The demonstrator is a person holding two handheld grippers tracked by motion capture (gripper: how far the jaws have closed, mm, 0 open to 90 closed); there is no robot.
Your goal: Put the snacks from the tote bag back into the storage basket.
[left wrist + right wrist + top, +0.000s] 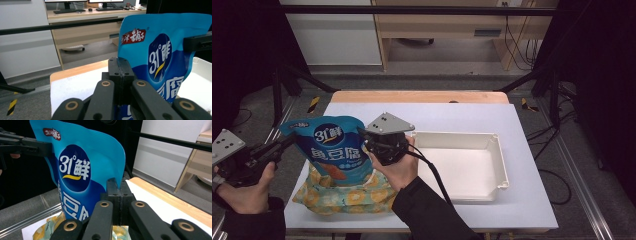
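while both grippers (287, 141) (363, 134) pinch the blue pouch's (332, 150) edges, the tray (499, 150) lies open.

Pouch (333, 145) is showing bright blue with white lettering and a red label. Bag (347, 197) under it is showing green-yellow fruit print; tray (499, 157) is looking off-white, bench (522, 130) white.

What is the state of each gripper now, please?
Left gripper: shut on one edge of the blue pouch.
Right gripper: shut on the blue pouch's opposite edge.
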